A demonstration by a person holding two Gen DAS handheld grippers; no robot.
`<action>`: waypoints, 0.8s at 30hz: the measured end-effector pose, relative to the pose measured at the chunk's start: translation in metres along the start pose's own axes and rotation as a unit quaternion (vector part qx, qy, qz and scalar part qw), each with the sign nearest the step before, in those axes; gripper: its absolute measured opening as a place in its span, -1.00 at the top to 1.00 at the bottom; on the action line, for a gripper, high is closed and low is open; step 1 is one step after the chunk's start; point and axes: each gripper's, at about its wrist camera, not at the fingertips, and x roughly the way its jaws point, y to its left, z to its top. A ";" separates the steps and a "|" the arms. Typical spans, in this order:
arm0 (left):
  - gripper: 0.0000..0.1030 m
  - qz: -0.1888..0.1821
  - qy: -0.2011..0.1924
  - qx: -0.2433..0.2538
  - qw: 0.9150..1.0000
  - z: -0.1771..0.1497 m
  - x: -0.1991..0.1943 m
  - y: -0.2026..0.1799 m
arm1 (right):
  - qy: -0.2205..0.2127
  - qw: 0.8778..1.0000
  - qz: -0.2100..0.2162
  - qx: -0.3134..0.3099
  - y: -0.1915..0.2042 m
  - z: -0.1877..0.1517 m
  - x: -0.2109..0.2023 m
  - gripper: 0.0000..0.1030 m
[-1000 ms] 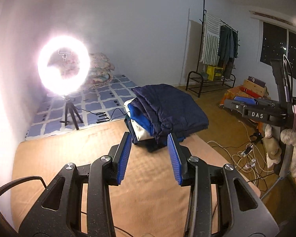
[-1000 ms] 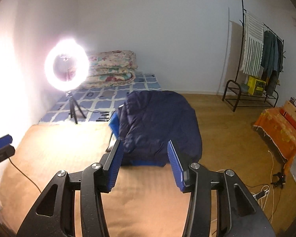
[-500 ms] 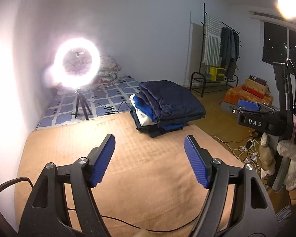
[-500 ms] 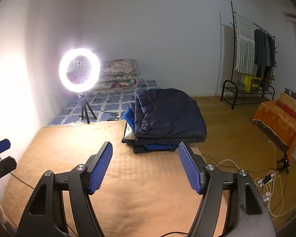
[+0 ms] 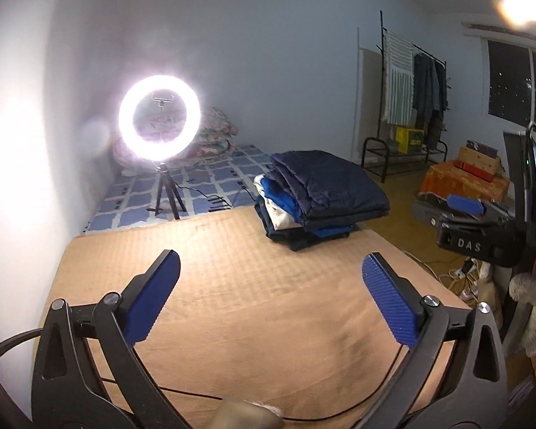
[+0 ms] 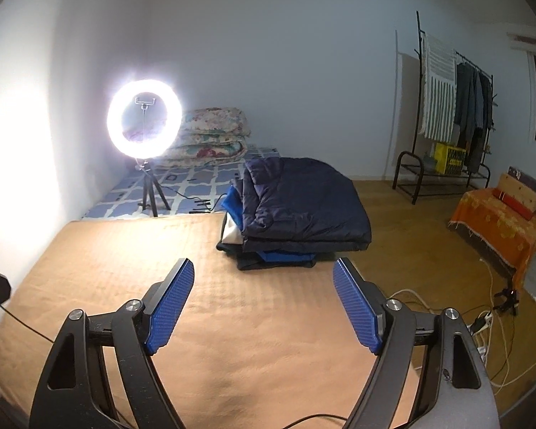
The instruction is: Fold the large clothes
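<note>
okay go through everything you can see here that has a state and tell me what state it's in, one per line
Left gripper: jaws open wide, just been opening, nothing between them.
Right gripper: jaws open, just been opening, nothing between them.
Navy jacket: folded, on top of the clothes stack.
Clothes stack: folded, piled on the tan mat.
Ring light: on.
Floral quilt: folded.

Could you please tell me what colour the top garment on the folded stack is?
Dark navy blue quilted jacket, clearest in the right wrist view.
</note>
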 end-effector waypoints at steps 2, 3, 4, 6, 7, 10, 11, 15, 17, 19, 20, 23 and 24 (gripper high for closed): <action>-1.00 0.005 0.006 -0.003 1.000 0.000 0.002 0.001 | 0.000 1.000 -0.004 0.004 -0.002 -0.002 -0.001 -0.55; -1.00 0.008 0.015 -0.004 1.000 -0.002 0.005 0.001 | 0.000 1.000 -0.006 0.005 -0.003 -0.002 -0.001 -0.55; -1.00 0.009 0.021 -0.005 1.000 -0.003 0.006 0.001 | -0.001 1.000 -0.007 0.007 -0.003 -0.002 -0.001 -0.55; -1.00 0.009 0.031 -0.006 0.999 -0.006 0.009 0.000 | -0.001 1.000 -0.005 0.010 -0.004 -0.003 -0.001 -0.56; -1.00 0.011 0.036 -0.006 0.999 -0.008 0.011 0.000 | -0.001 1.000 -0.004 0.012 -0.005 -0.004 -0.002 -0.56; -1.00 0.019 0.045 0.000 0.999 -0.014 0.014 -0.003 | -0.001 1.000 -0.004 0.011 -0.005 -0.005 -0.001 -0.56; -1.00 0.022 0.047 0.004 0.999 -0.015 0.014 -0.004 | -0.001 1.000 -0.004 0.011 -0.005 -0.005 -0.001 -0.56; -1.00 0.028 0.048 0.015 0.998 -0.018 0.014 -0.007 | 0.004 1.000 -0.004 0.012 -0.005 -0.006 0.001 -0.56; -1.00 0.028 0.047 0.016 0.998 -0.019 0.013 -0.008 | 0.005 1.000 -0.005 0.012 -0.004 -0.007 0.002 -0.56; -1.00 0.029 0.047 0.015 0.998 -0.019 0.012 -0.007 | 0.007 1.000 -0.004 0.011 -0.004 -0.008 0.002 -0.56; -1.00 0.028 0.047 0.016 0.998 -0.019 0.012 -0.007 | 0.008 1.000 -0.004 0.011 -0.004 -0.009 0.002 -0.56; -1.00 0.029 0.044 0.015 0.998 -0.018 0.011 -0.007 | 0.012 1.000 -0.002 0.013 -0.003 -0.009 0.004 -0.56; -1.00 0.030 0.045 0.015 0.998 -0.018 0.011 -0.006 | 0.013 1.000 -0.001 0.013 -0.002 -0.009 0.004 -0.56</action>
